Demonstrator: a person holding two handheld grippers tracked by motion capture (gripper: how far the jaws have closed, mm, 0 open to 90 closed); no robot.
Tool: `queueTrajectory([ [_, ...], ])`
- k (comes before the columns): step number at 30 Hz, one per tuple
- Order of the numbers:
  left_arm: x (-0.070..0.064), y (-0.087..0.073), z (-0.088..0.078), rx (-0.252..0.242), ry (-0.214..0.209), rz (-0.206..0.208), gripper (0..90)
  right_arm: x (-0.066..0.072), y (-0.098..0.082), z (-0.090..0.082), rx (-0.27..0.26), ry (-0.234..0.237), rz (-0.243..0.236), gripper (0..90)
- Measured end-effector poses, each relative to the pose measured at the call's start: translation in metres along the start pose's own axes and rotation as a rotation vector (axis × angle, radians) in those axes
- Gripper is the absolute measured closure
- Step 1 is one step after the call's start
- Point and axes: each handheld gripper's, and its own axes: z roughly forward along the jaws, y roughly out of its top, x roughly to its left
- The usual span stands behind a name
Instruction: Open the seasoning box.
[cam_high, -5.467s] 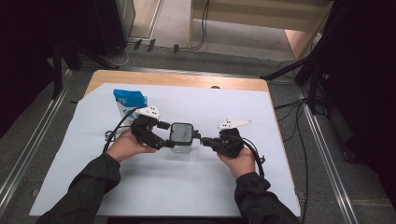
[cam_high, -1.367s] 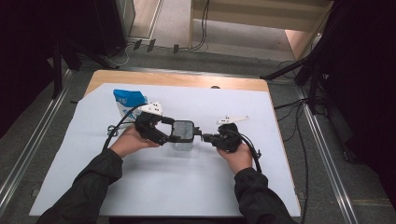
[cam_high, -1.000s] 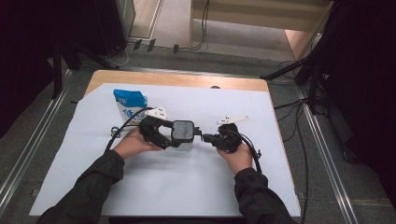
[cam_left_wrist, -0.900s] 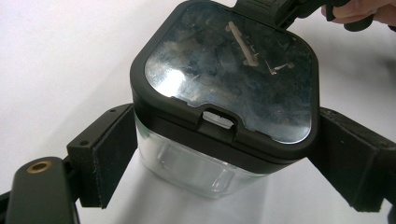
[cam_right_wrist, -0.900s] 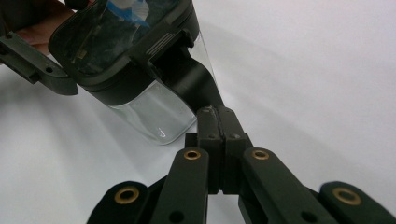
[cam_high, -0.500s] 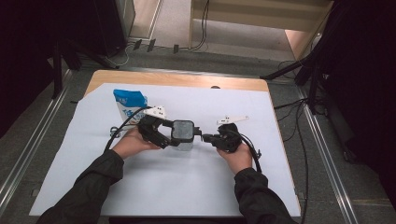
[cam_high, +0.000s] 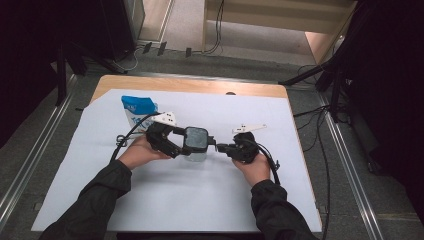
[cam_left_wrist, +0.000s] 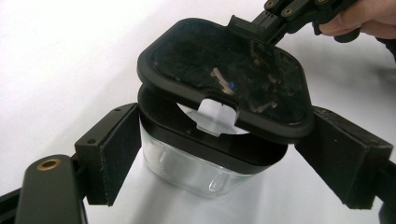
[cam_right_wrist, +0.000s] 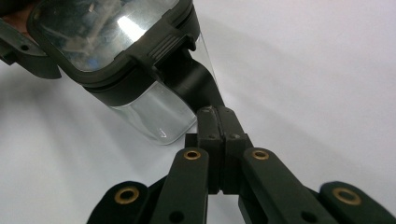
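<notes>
A clear container (cam_high: 196, 156) with a black rim stands on the white mat, and its black lid (cam_high: 196, 139) sits tilted on top. In the left gripper view the lid (cam_left_wrist: 224, 79) is raised on the near side above the container (cam_left_wrist: 196, 168), with a small white tab (cam_left_wrist: 215, 116) under its edge. My left gripper (cam_left_wrist: 229, 154) has one pad against each side of the container, also seen from above (cam_high: 183, 144). My right gripper (cam_right_wrist: 217, 122) is shut on the lid's black latch (cam_right_wrist: 191, 81), reaching in from the right (cam_high: 220, 148).
A blue and white pouch (cam_high: 137, 110) stands behind my left hand. The white mat (cam_high: 200, 200) covers most of the wooden table (cam_high: 190, 85). Cables trail from both grippers, and more run across the floor on the right.
My left gripper has shifted slightly right and turned in around the container. The right gripper has stayed where it was on the lid's latch.
</notes>
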Motion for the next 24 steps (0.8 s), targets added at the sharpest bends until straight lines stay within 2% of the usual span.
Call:
queueTrajectory([
  [4, -0.003, 0.003, -0.004, 0.011, 0.026, 0.021, 17.3, 0.000, 0.000, 0.000, 0.000, 0.001, 0.000, 90.0],
  [11, -0.005, 0.005, -0.013, 0.007, 0.015, 0.027, 23.3, 0.000, 0.000, 0.000, 0.000, 0.003, 0.002, 90.0],
  [19, -0.010, 0.010, -0.020, -0.010, -0.017, 0.072, 39.8, 0.000, 0.000, 0.000, 0.001, 0.004, 0.004, 90.0],
  [21, -0.012, 0.010, -0.020, -0.014, -0.027, 0.077, 44.9, -0.001, 0.000, 0.000, 0.001, 0.007, 0.005, 90.0],
  [22, -0.012, 0.011, -0.020, -0.014, -0.036, 0.080, 50.2, -0.001, 0.000, 0.000, -0.001, 0.008, 0.007, 90.0],
  [24, -0.012, 0.011, -0.021, -0.012, -0.054, 0.078, 52.5, -0.001, 0.000, -0.001, -0.001, 0.009, 0.009, 90.0],
])
